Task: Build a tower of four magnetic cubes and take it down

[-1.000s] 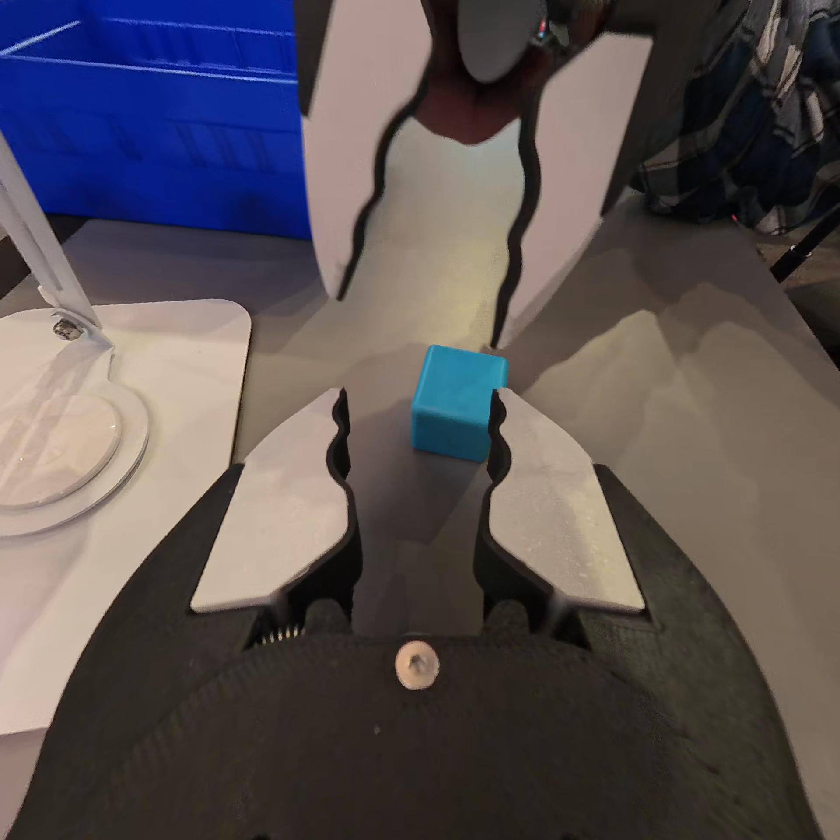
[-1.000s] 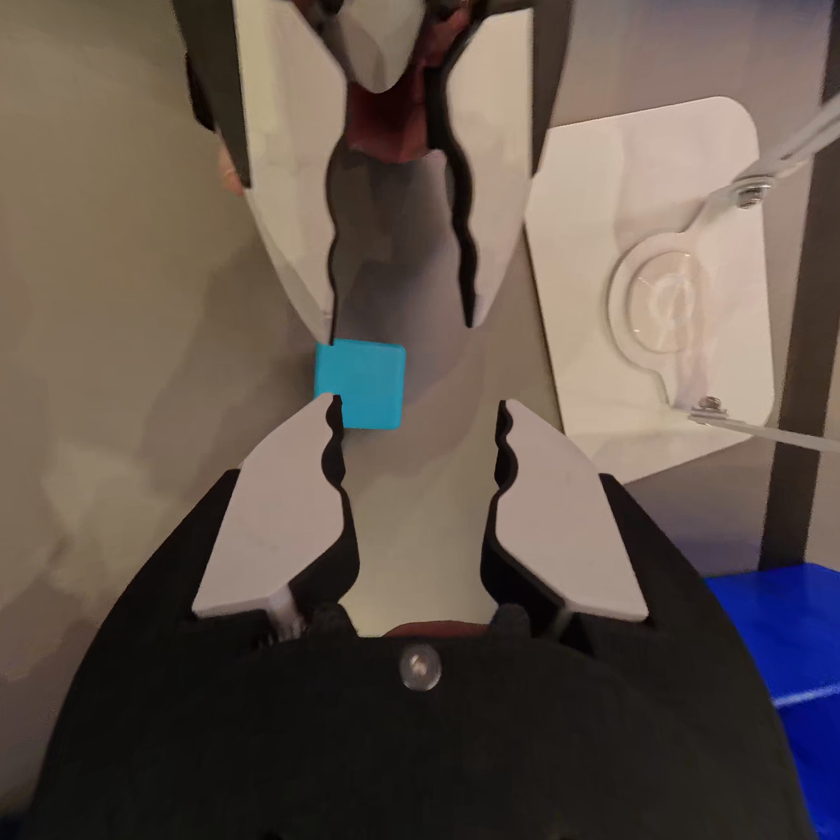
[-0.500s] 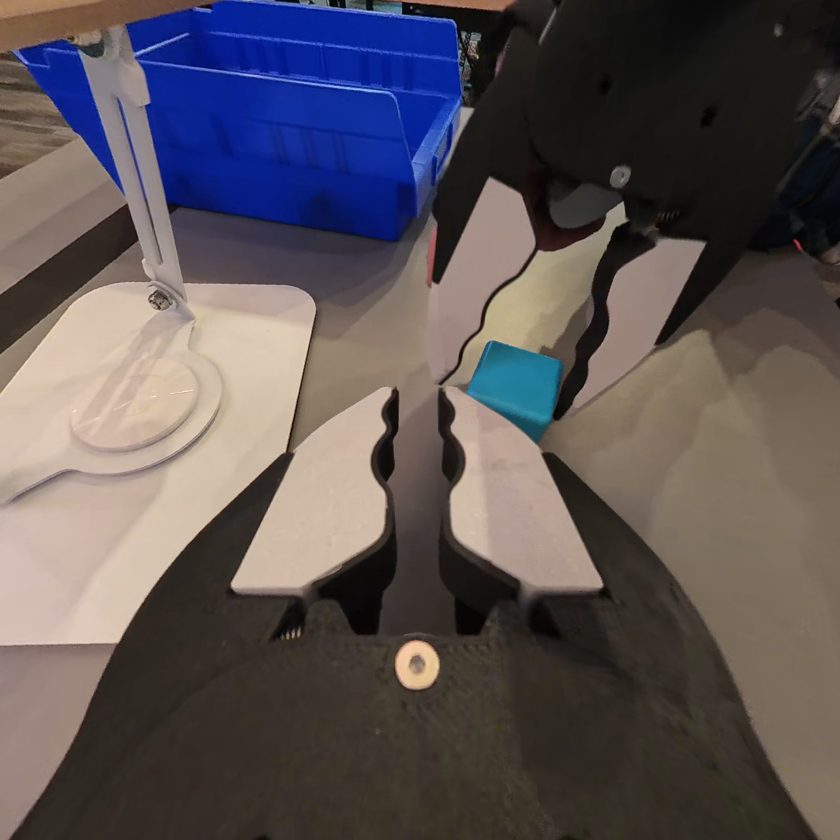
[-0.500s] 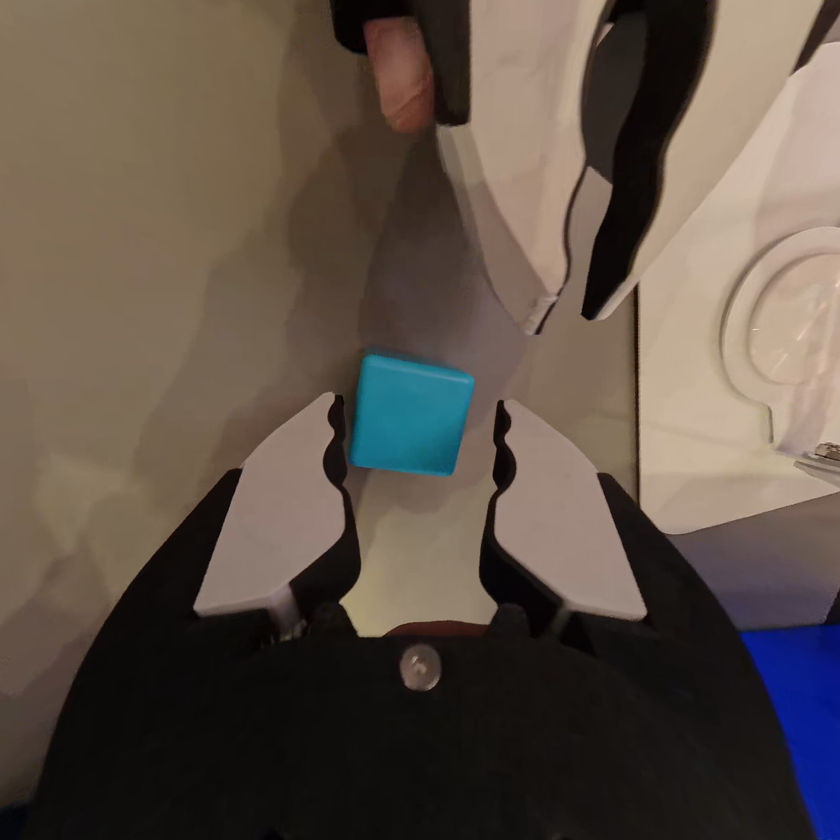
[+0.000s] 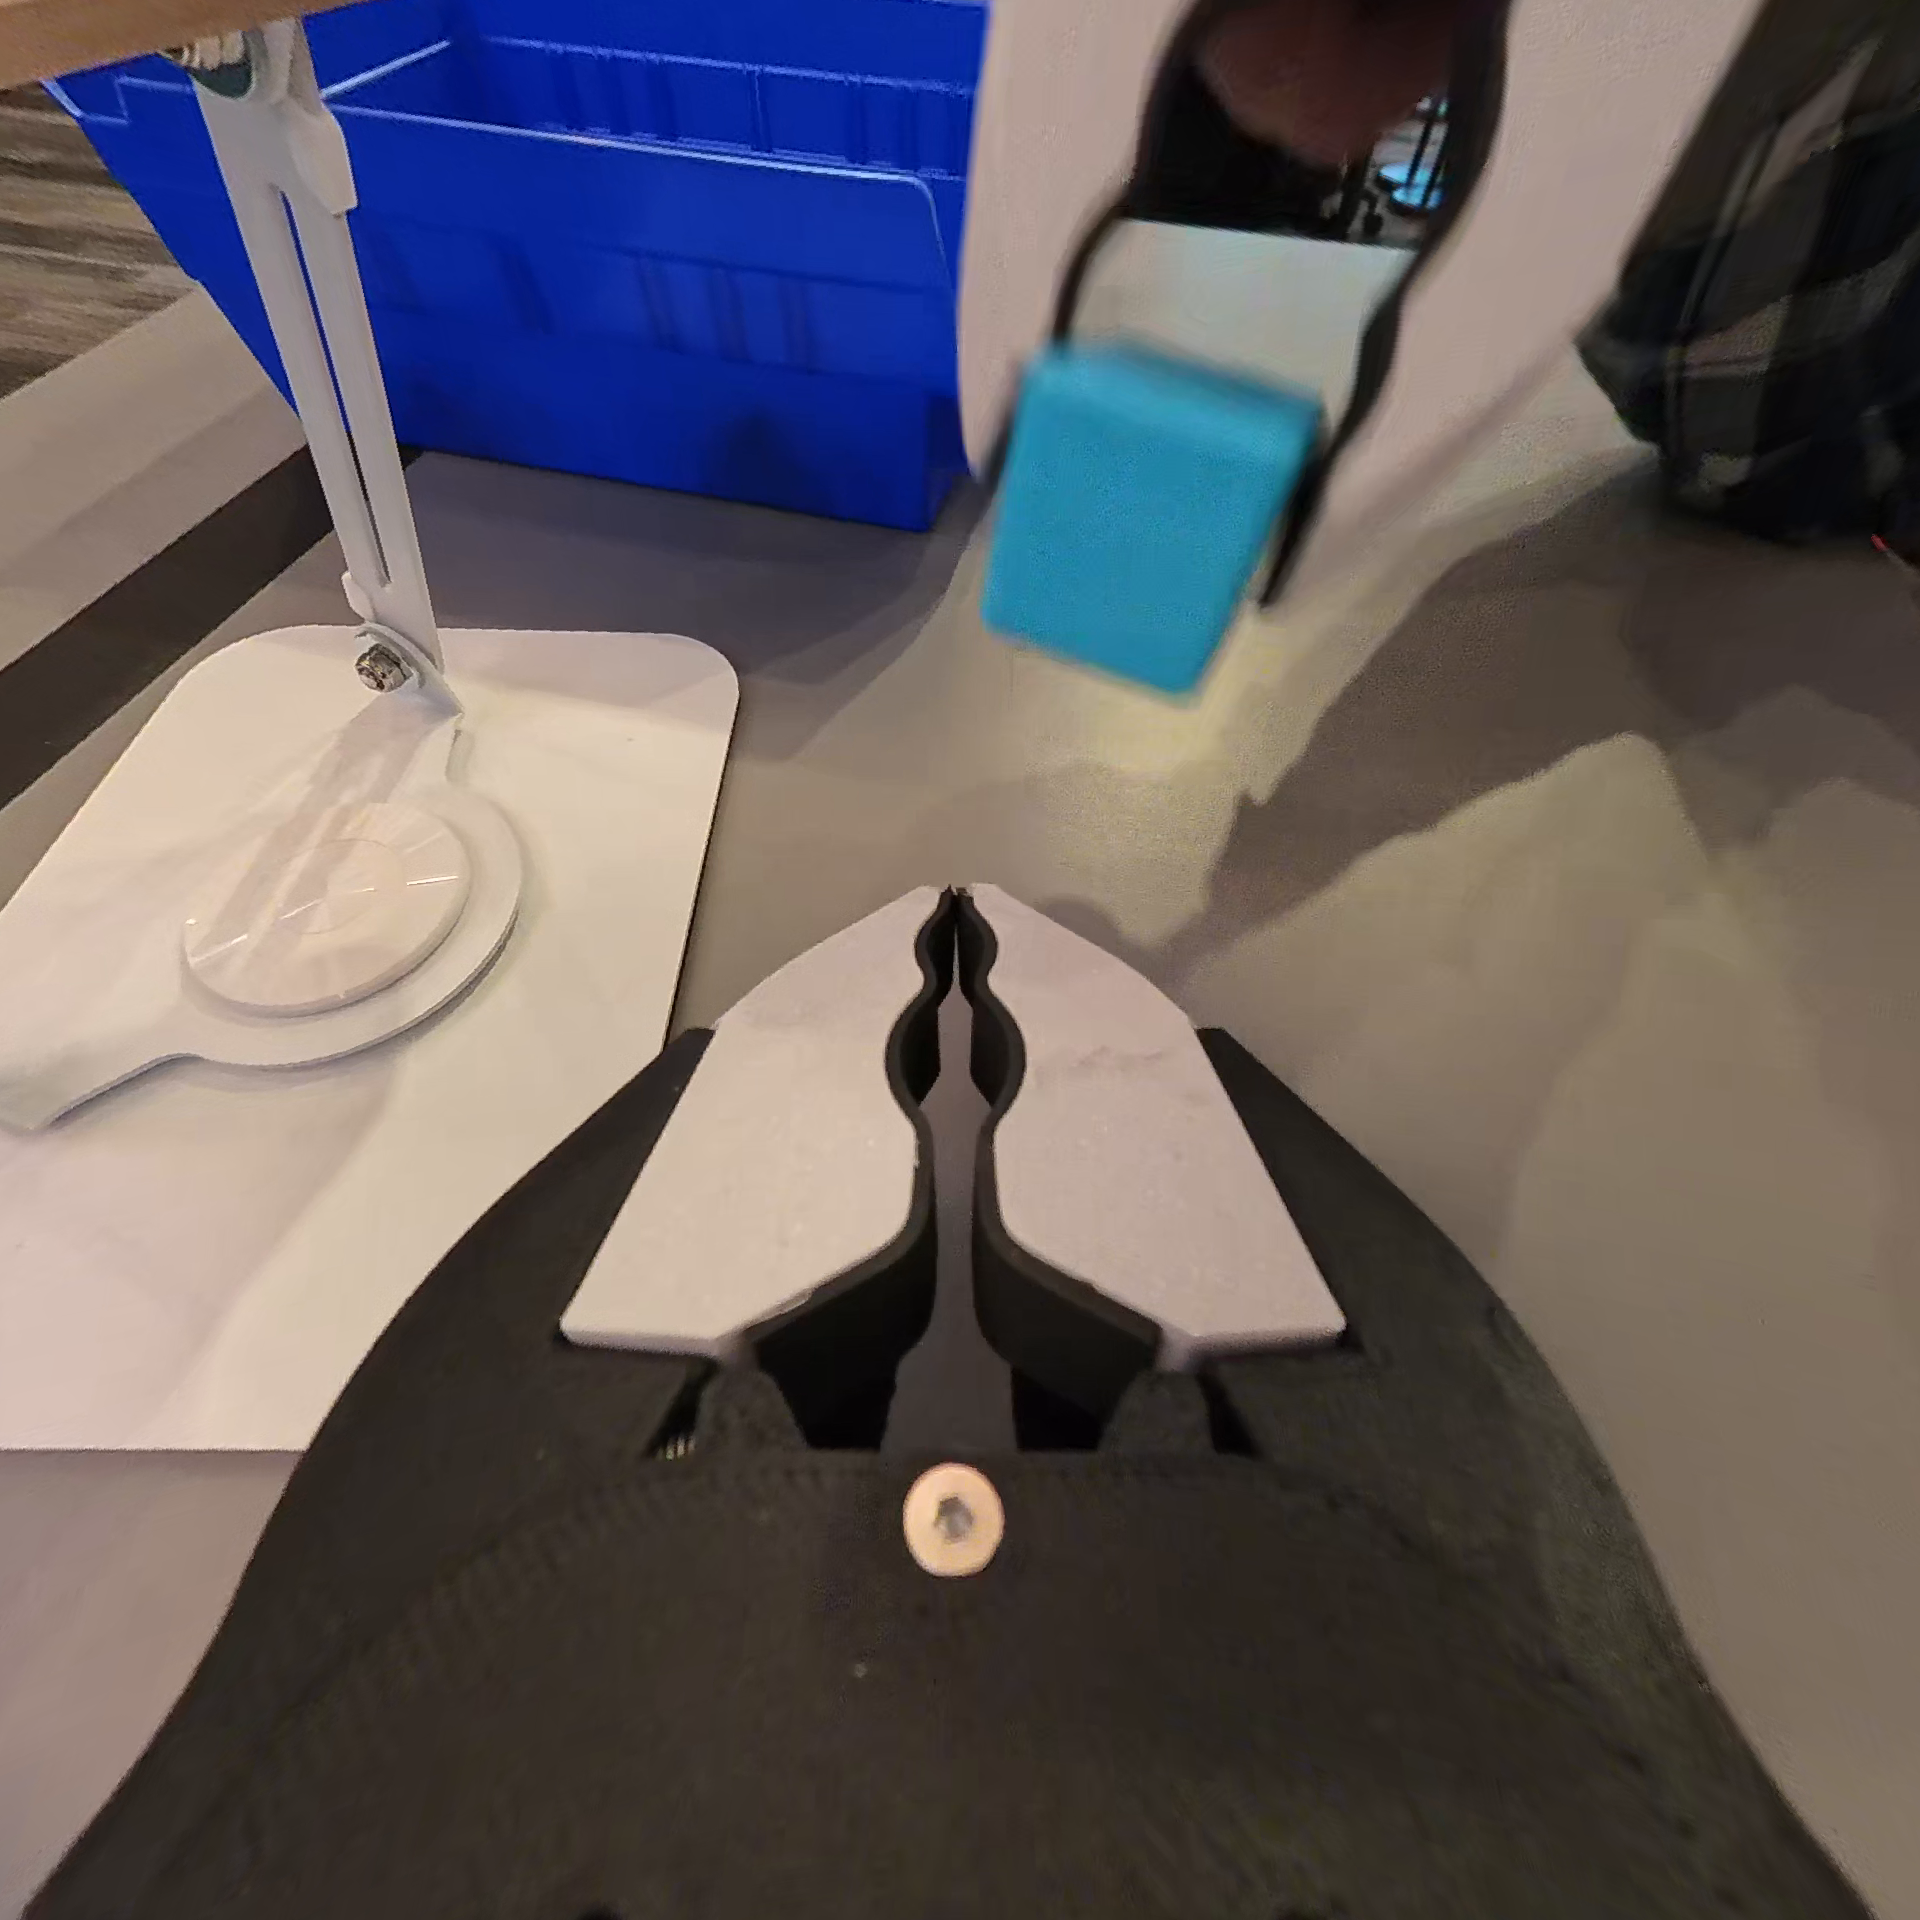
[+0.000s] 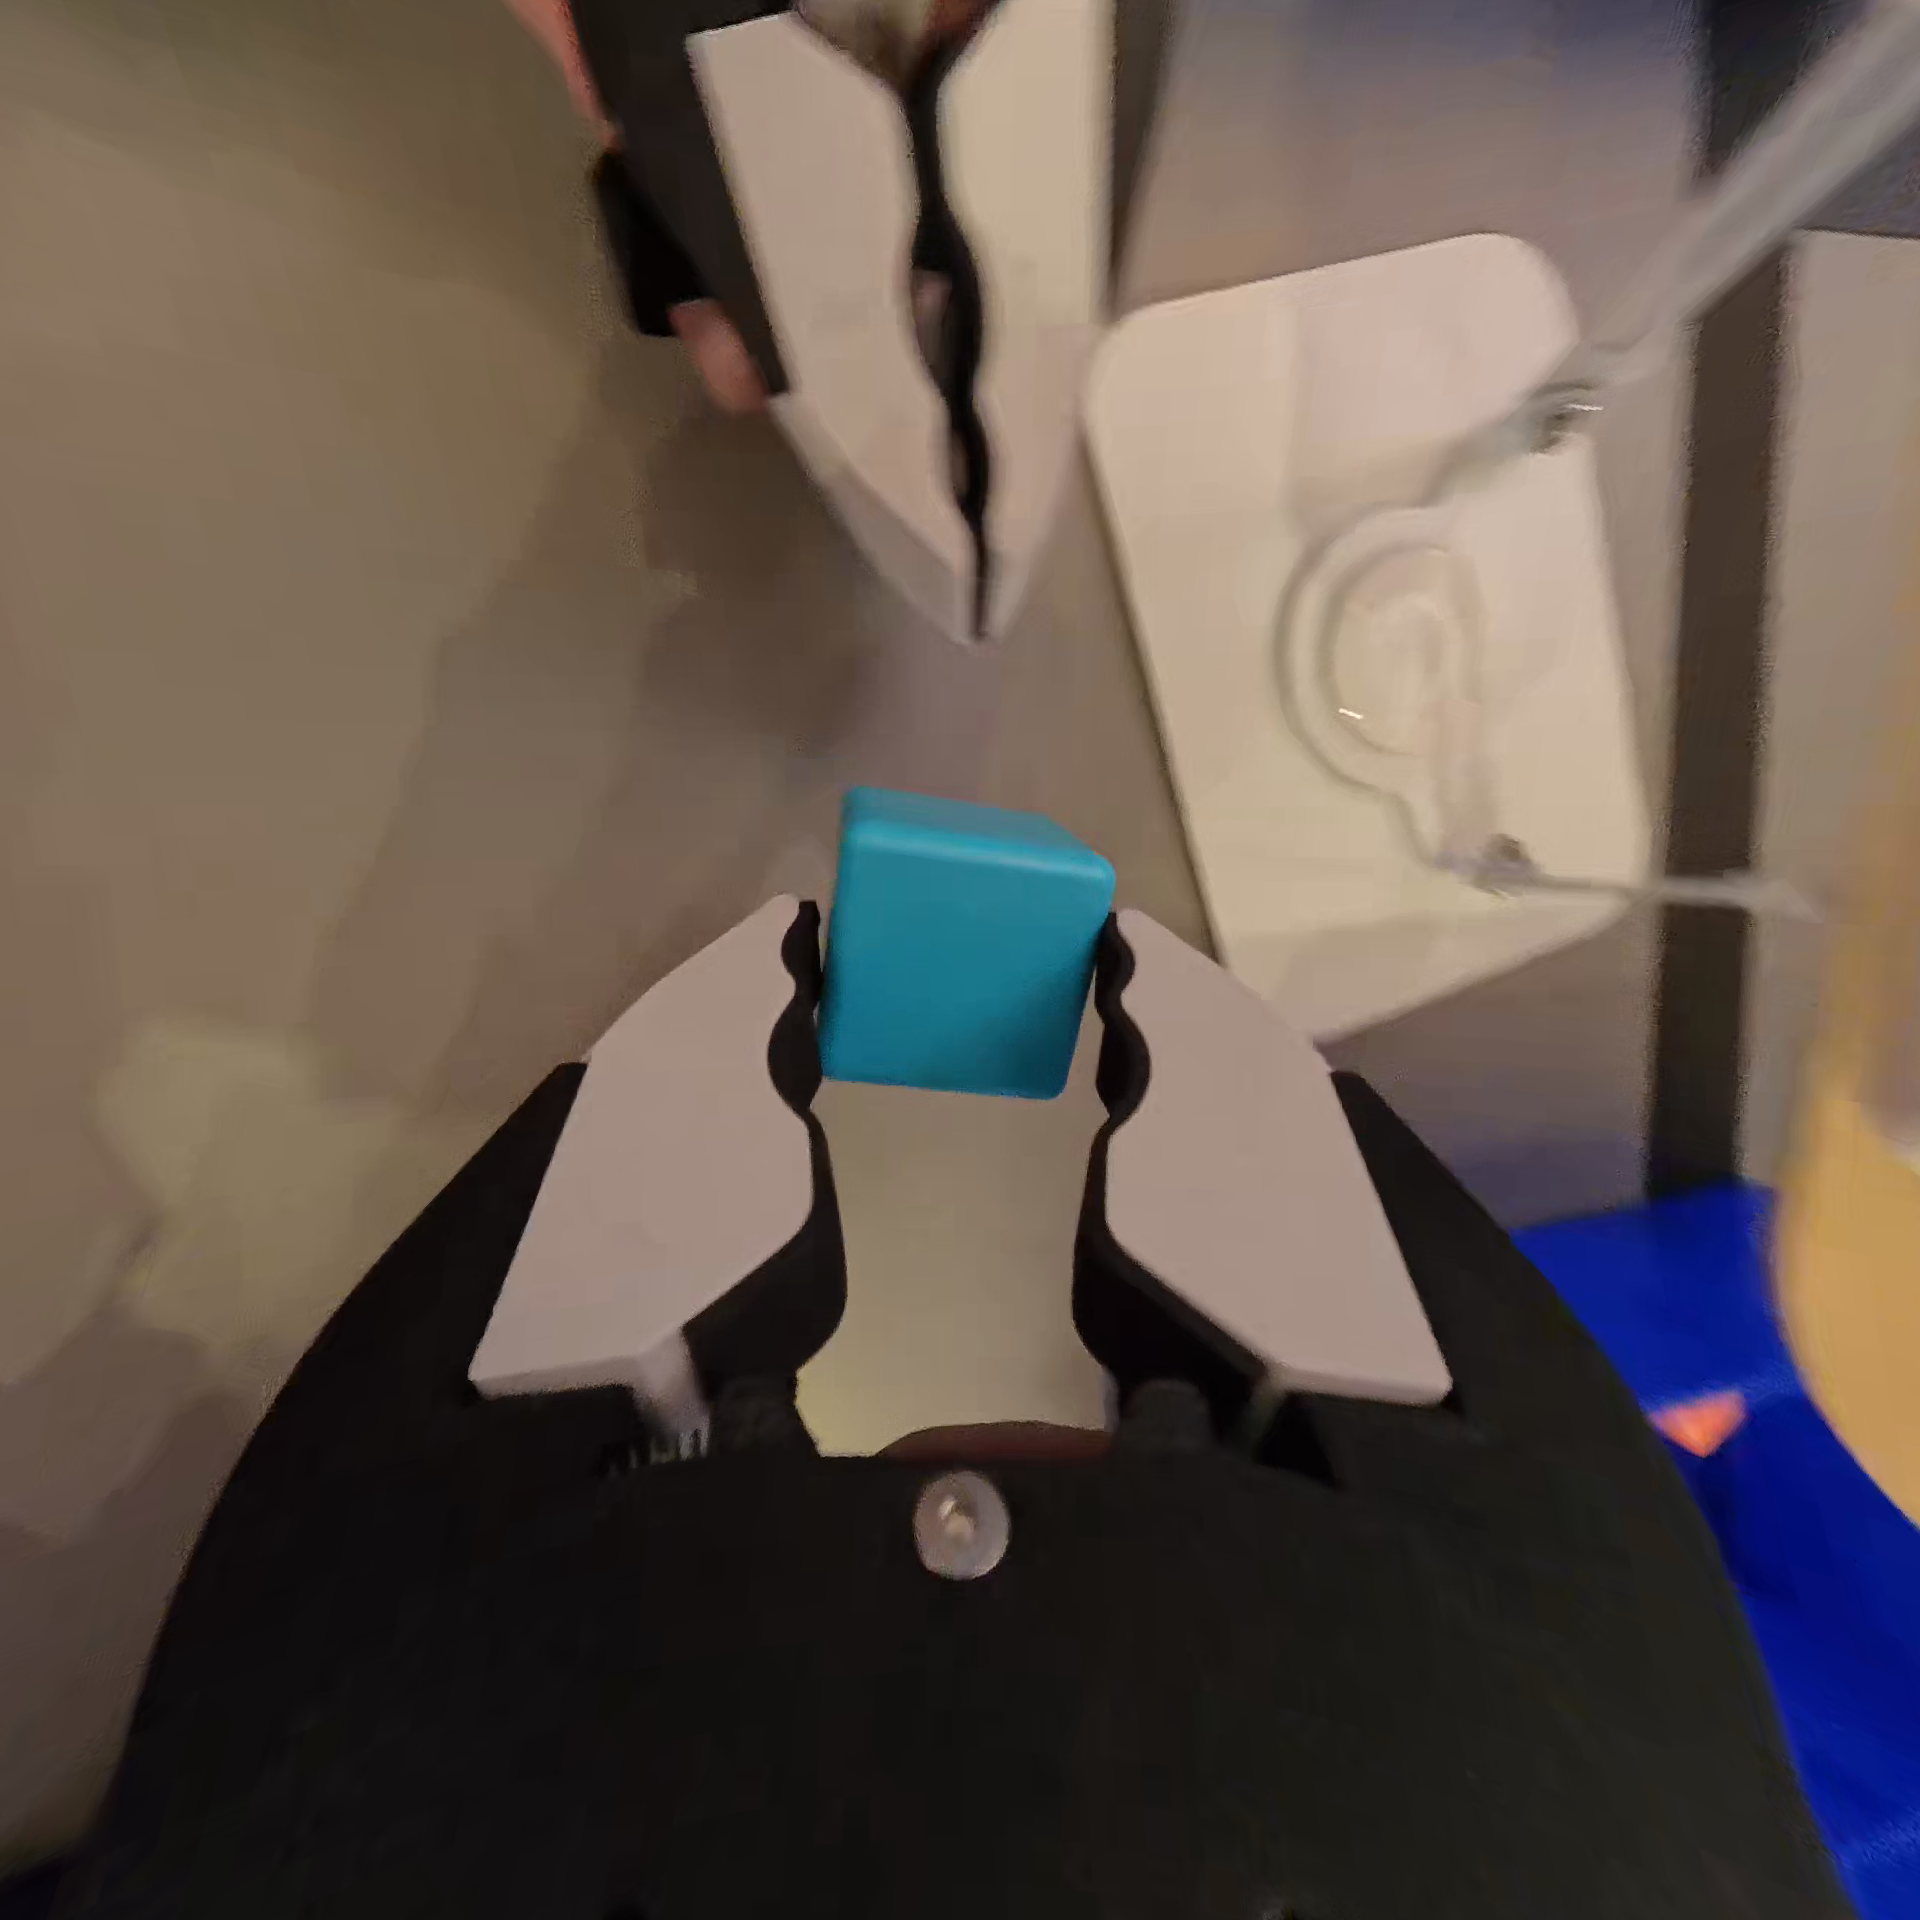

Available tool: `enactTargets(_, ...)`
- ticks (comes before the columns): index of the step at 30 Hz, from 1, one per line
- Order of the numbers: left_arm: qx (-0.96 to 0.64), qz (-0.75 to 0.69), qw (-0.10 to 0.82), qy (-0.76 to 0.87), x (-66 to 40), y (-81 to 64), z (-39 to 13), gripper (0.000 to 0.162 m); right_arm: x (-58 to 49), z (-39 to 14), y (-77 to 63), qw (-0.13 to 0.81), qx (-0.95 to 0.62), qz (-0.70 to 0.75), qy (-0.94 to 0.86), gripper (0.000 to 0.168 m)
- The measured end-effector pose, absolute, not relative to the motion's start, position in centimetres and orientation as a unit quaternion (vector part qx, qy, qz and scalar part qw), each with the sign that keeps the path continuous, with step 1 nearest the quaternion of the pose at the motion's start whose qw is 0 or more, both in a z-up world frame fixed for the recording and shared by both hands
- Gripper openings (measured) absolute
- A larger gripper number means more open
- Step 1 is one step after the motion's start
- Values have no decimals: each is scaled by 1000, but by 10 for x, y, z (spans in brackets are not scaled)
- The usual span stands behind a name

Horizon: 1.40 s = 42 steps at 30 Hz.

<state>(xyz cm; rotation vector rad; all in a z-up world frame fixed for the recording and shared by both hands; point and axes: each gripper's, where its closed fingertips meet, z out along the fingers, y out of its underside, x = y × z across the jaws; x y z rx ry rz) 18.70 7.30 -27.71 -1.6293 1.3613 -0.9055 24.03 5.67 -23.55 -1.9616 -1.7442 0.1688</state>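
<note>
A teal cube point(image 6: 961, 951) sits between the tips of my right gripper point(image 6: 956, 920), which is shut on it and holds it above the grey table. In the left wrist view the same cube point(image 5: 1138, 514) hangs in the air in the right gripper point(image 5: 1174, 478) at the upper middle, blurred by motion. My left gripper point(image 5: 954, 891) is shut and empty, low over the table, nearer than the cube. It shows in the right wrist view point(image 6: 977, 623) beyond the cube, tips together. No other cubes are in view.
A white phone-stand base plate point(image 5: 582, 831) with an upright arm point(image 5: 332, 343) lies left of the grippers; it also shows in the right wrist view point(image 6: 1340, 436). A blue bin point(image 5: 644, 270) stands behind it. Plaid cloth point(image 5: 1766, 312) is at the far right. The left gripper's tips are roughly 7 centimeters from the right gripper's.
My right gripper closed on the teal cube and lifted it off the table. My left gripper shut fully, empty, and drew back from the cube.
</note>
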Motion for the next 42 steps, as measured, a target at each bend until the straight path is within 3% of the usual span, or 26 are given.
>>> enactTargets(5, -647, -362, 404, 535, 186, 74, -277, 0, 313, -187, 101, 323, -768, 26, -552, 51)
enactTargets(9, -649, -360, 401, 537, 187, 74, -278, 0, 387, -180, 133, 326, -817, -30, -475, 51)
enactTargets(25, -648, -351, 401, 544, 187, 72, -280, 0, 503, -289, 159, 126, -905, -105, -393, 51)
enactTargets(42, -650, -345, 398, 548, 188, 71, -282, 1, 521, -312, 170, 99, -921, -131, -354, 53)
